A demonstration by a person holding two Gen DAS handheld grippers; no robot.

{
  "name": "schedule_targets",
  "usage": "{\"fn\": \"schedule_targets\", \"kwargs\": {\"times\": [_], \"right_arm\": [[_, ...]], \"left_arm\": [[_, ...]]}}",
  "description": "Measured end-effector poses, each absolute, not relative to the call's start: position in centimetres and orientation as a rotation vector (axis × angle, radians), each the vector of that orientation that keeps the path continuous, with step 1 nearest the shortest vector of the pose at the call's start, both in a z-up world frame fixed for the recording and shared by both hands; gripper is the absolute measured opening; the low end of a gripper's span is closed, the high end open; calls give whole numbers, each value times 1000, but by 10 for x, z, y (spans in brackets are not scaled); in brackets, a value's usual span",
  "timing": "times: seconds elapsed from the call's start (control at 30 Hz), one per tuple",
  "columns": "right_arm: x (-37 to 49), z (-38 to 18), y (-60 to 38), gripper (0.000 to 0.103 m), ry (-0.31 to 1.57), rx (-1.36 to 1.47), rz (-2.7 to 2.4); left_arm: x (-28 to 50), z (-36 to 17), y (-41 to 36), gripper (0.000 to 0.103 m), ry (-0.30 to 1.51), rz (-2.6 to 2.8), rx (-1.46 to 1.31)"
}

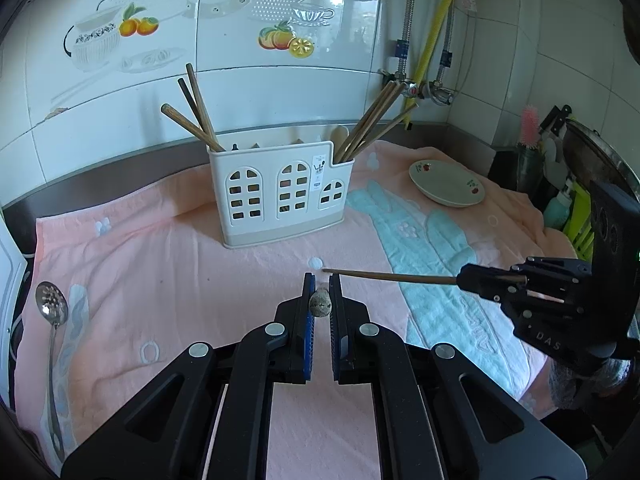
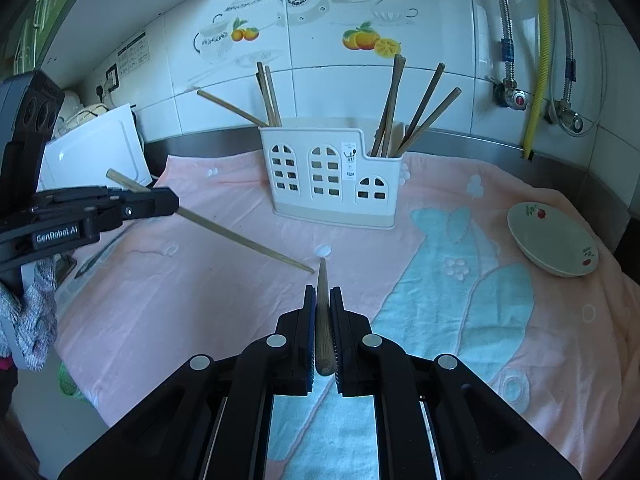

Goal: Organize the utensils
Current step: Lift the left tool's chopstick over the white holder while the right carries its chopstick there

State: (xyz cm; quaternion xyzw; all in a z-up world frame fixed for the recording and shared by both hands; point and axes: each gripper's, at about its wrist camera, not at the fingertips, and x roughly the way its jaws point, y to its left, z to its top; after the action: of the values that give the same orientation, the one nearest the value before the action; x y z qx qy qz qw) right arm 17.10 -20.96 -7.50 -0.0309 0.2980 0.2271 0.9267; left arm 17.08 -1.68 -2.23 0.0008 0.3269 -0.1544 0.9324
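Left tongs (image 1: 321, 285) clamp 1 chopstick (image 2: 240, 237); right tongs (image 2: 322, 294) clamp another chopstick (image 1: 390, 277), both level above towel (image 1: 180, 272).

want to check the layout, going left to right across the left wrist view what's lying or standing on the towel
slotted spoon → white utensil holder with chopsticks standing in it → chopstick held over the towel by the right gripper → small plate

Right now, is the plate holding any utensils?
No, the plate lies bare on the towel, right of the utensil holder.
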Motion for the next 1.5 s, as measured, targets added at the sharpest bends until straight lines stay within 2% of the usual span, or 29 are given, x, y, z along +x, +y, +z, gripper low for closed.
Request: {"fn": "schedule_targets", "kwargs": {"times": [0.67, 0.87, 0.93, 1.0, 1.2, 1.5], "right_arm": [[213, 14, -196, 4, 543, -115, 493], [199, -37, -205, 6, 631, -69, 505], [192, -61, -210, 9, 674, -56, 506], [184, -83, -215, 17, 711, -55, 497], [163, -133, -222, 18, 777, -93, 476], [156, -161, -224, 20, 816, -97, 476]], "left_arm": [[208, 15, -17, 6, 640, -334, 28], [205, 15, -14, 6, 638, -328, 30], [205, 14, -13, 6, 641, -324, 25], [205, 13, -11, 6, 644, -320, 19], [205, 10, -10, 6, 652, -312, 13], [205, 9, -12, 6, 659, -310, 24]]}}
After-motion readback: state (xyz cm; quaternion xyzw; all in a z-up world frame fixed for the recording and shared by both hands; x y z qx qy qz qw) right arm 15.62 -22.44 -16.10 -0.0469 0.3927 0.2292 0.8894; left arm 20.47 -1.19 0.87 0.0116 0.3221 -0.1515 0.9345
